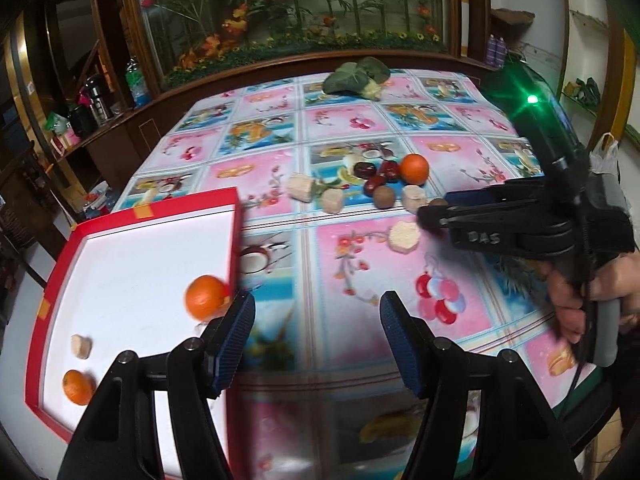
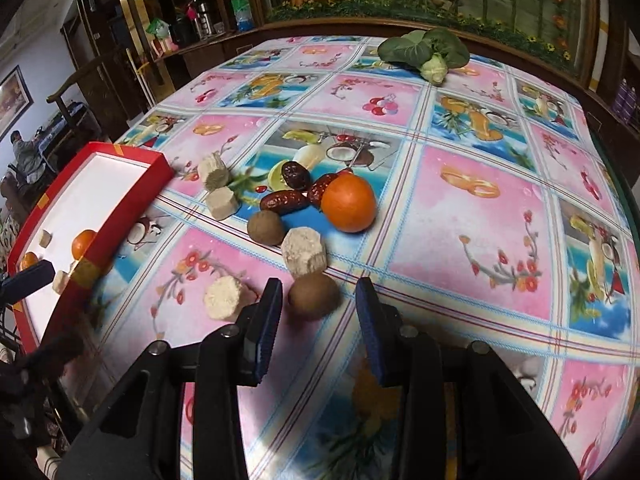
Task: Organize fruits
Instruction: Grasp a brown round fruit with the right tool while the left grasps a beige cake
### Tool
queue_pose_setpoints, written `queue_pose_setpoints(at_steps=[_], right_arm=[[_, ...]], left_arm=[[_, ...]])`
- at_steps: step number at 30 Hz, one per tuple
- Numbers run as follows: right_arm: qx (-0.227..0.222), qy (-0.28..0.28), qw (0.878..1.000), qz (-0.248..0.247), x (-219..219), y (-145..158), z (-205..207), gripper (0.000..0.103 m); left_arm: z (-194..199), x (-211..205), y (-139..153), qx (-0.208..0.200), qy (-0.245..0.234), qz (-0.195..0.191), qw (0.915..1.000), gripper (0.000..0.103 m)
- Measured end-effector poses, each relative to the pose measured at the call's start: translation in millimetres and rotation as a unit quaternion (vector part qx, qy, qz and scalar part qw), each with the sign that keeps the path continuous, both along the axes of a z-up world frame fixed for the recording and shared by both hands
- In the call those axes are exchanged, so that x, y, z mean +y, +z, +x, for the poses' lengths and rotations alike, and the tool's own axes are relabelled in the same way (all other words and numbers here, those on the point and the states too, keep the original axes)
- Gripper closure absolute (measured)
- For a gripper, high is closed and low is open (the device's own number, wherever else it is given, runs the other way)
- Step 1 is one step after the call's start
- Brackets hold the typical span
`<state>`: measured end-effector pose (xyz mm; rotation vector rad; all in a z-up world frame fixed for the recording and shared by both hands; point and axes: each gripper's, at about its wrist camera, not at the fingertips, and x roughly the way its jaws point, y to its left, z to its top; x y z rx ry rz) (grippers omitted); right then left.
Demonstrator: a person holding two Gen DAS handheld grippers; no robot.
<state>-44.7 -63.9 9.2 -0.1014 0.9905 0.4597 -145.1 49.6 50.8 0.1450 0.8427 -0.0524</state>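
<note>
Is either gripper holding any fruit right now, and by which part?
Nothing is held. The left gripper is open beside the red tray; the right gripper is open around the brown fruit, not gripping.

Leafy veg [image 2: 424,54] on patterned tablecloth [image 2: 460,208].

Black-framed tongs [image 2: 316,312] with ribbed blue pads [image 1: 234,340], silver screws, lettering perhaps "DAS".

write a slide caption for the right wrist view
Open right tongs close in on a brown round fruit near the fruit pile.
</note>
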Motion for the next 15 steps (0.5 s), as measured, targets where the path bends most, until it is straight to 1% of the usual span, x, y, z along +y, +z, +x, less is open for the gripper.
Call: queue_pose_setpoints(at_steps=[3, 4, 6, 9, 12, 13, 15], right_arm=[[-0.006, 0.002, 1.000, 0.000, 0.6, -1.7, 1.1, 0.064], [-0.005, 0.001, 1.000, 0.001, -0.4, -2.2, 0.9, 0.069], [-0.008, -0.003, 1.000, -0.001, -3.6, -2.2, 0.0, 0.075], [0.000, -0.011, 1.000, 0.013, -12.2, 0.5, 0.5, 0.075], [0.005, -0.039, 0.998, 0.050, -30.5, 9.6, 3.6, 0.075], [0.009, -0.055, 0.996, 0.069, -39.9, 13.0, 5.0, 0.075], [0.011, -0.080, 0.993, 0.088, -52.0, 16.5, 7.2, 0.075]], left_arm=[[7.3, -7.8, -2.6, 0.011, -0.006, -0.004, 0.9999, 0.038], [9.7, -10.1, -3.4, 0.013, -0.007, -0.004, 0.9999, 0.038], [16.1, -17.4, -4.8, 0.019, -0.012, -0.005, 0.9997, 0.038], [26.6, -29.5, -7.1, 0.026, -0.024, -0.004, 0.9994, 0.038], [38.3, -39.4, -12.6, 0.035, -0.031, -0.002, 0.9989, 0.038], [43.0, -41.2, -14.7, 0.039, -0.032, -0.004, 0.9987, 0.038], [51.6, -44.1, -19.7, 0.049, -0.031, -0.010, 0.9982, 0.038]])
